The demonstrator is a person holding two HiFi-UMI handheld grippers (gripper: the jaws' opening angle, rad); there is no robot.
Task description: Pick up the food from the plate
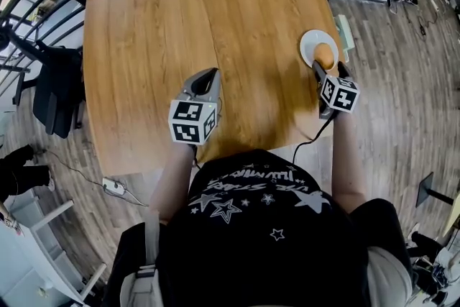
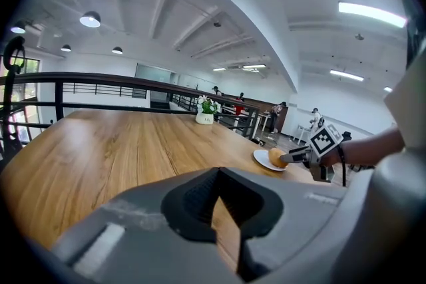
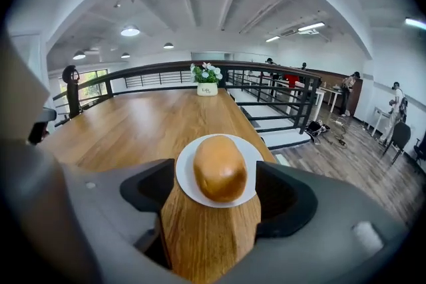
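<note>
Tongs on the right (image 1: 327,66) are spread wide and lined up on the target. The right gripper view shows a jaw standing off each side of the white plate (image 3: 249,151), with the bread roll (image 3: 219,168) centred in the gap and neither jaw touching it. The roll sits whole on the plate, which lies near the right-hand edge of the table (image 1: 180,25).

Left tongs (image 1: 208,75) hover over the middle of the table, well apart from the plate. Their tips are pressed together with nothing between them, and only a sliver of wood grain shows behind the tips.

By my reading this is the approach step, with the aim set and the grasp not yet made. The next move calls for easing the right tongs forward and down until the jaws flank the roll's widest part. They should then close gently, since a soft roll will likely squash under a hard pinch. The jaws also need to stay above the plate rim, or the plate may slide or lift with the roll.
</note>
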